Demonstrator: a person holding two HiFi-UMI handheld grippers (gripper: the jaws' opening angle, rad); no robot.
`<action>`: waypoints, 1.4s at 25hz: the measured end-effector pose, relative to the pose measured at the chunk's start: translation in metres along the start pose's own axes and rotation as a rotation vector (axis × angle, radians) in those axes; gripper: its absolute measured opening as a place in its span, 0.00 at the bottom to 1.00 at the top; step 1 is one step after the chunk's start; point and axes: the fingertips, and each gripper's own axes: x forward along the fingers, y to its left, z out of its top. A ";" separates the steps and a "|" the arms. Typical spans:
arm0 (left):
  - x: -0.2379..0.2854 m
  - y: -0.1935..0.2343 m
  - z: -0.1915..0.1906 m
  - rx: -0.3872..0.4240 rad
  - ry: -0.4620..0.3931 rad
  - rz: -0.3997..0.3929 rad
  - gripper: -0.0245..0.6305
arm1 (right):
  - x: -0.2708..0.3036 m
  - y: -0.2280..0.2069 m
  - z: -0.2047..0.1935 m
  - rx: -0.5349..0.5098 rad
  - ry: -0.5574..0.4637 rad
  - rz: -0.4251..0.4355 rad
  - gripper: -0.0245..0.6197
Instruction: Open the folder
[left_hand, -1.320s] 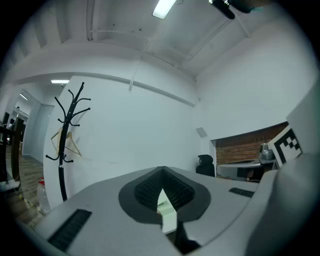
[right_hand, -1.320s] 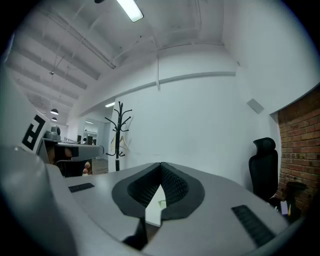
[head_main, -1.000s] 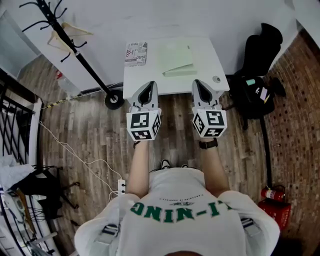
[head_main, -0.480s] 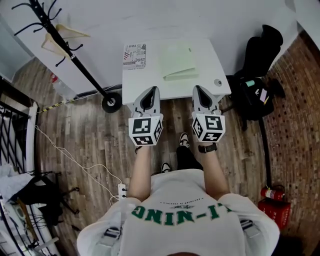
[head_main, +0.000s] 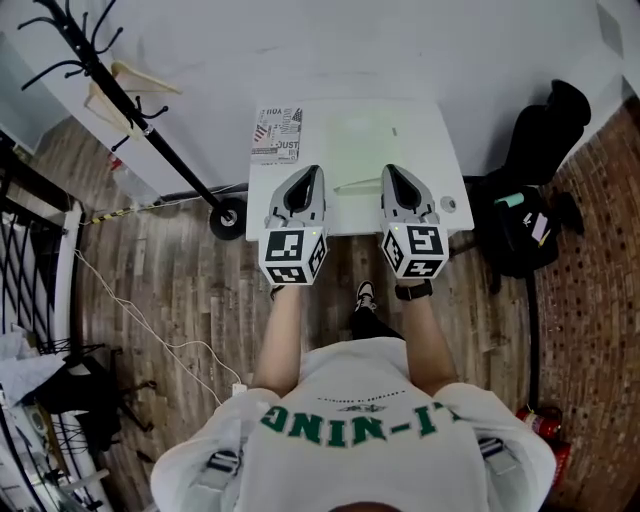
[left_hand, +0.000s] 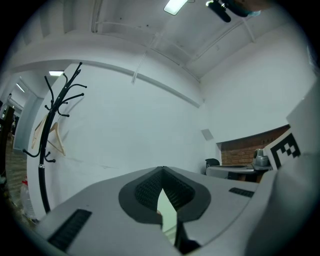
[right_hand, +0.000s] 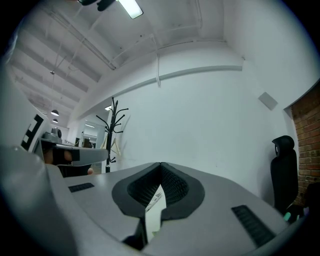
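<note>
A pale green folder (head_main: 362, 135) lies closed on the small white table (head_main: 440, 150), slightly right of its middle. Both grippers hang level over the table's front edge, pointing at the wall. My left gripper (head_main: 311, 171) is shut and empty, just left of the folder's near corner. My right gripper (head_main: 389, 169) is shut and empty too, above the folder's near right part. In the left gripper view the jaw tips (left_hand: 161, 168) meet, with a sliver of green folder (left_hand: 167, 212) seen below them. The right gripper view shows the same closed tips (right_hand: 160, 164).
A printed book (head_main: 276, 134) lies on the table's left end. A small round object (head_main: 448, 203) sits at the front right corner. A black coat rack (head_main: 120, 95) stands left of the table; a black chair (head_main: 545, 130) and bag (head_main: 520, 225) stand right.
The person has stepped toward the table. Both grippers have moved forward from over the floor to over the table's front edge, still shut and side by side.
</note>
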 end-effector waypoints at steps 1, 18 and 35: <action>0.013 0.001 0.006 0.002 -0.016 -0.005 0.06 | 0.012 -0.010 0.006 -0.001 -0.011 0.001 0.06; 0.252 0.014 0.017 0.063 0.013 0.022 0.06 | 0.179 -0.173 0.029 0.024 -0.002 0.042 0.06; 0.347 0.050 -0.062 0.015 0.156 0.013 0.06 | 0.274 -0.216 -0.081 0.146 0.257 0.147 0.06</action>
